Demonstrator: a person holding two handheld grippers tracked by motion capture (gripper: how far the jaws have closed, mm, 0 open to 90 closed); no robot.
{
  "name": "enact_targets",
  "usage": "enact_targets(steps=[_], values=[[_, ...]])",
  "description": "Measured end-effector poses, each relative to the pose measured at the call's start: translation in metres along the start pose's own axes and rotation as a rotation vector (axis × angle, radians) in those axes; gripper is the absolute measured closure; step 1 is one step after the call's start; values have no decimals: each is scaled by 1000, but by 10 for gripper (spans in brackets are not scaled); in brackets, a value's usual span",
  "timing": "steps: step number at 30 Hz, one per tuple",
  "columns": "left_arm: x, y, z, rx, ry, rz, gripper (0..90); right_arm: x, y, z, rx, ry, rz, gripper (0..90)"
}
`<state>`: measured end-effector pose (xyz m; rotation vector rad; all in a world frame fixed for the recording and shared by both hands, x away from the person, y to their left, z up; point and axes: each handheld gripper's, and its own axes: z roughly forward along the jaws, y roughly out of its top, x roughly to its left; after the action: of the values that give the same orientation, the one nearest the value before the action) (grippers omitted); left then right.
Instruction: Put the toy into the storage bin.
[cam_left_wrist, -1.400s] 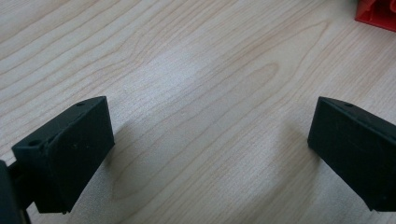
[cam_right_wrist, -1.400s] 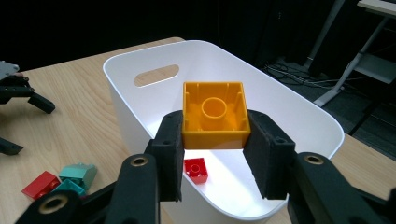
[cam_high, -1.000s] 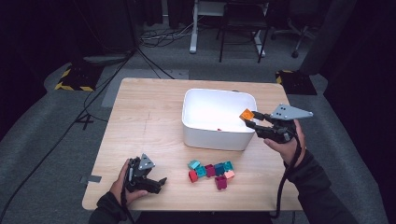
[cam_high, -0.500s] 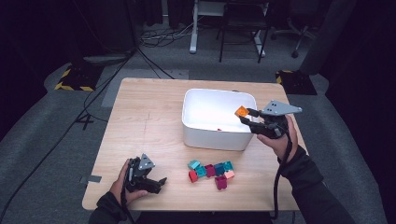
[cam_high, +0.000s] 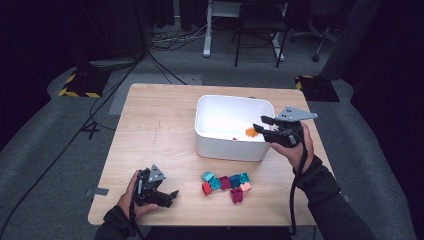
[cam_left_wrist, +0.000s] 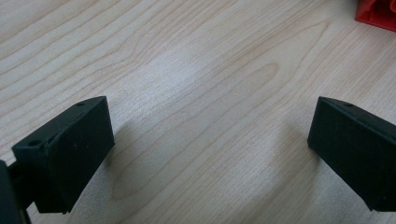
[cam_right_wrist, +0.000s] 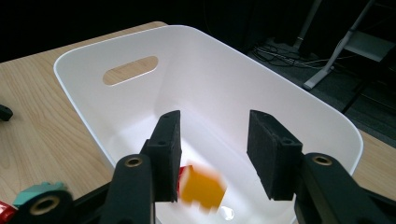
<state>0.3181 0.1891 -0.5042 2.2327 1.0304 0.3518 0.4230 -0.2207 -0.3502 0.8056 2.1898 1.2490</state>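
Observation:
My right gripper (cam_high: 263, 123) hangs over the right end of the white bin (cam_high: 220, 145). Its jaws have just been opening and now stand apart, gripping nothing. An orange brick (cam_high: 251, 132) sits just below them inside the bin. In the right gripper view the orange brick (cam_right_wrist: 203, 189) is blurred and lies under my right gripper (cam_right_wrist: 215, 154), clear of both pads, beside a small red piece (cam_right_wrist: 183, 173) on the bin floor. My left gripper (cam_high: 171, 195) rests open near the table's front left. Bare wood lies between the pads of my left gripper (cam_left_wrist: 210, 140).
A cluster of several teal, red, magenta and pink bricks (cam_high: 227, 182) lies on the wooden table (cam_high: 155, 125) in front of the bin. A red brick (cam_left_wrist: 378, 11) shows at the top right of the left gripper view. Cables and chair legs cross the floor beyond.
My right gripper carried the orange brick leftward and slightly down over the bin, then its jaws parted and the brick dropped out of them. The left gripper has not moved.

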Motion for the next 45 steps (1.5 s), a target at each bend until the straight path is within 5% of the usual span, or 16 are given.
enact_targets(steps=[12,27,45], values=[[0,0,0,-2,-1,-1,5,2,-3,-6,-9,-7,13,507],[0,0,0,-2,0,1,5,14,-7,-41,-44,-1,-35,375],[0,0,0,-2,-2,-1,5,46,-44,-49,-28,95,-84,313]])
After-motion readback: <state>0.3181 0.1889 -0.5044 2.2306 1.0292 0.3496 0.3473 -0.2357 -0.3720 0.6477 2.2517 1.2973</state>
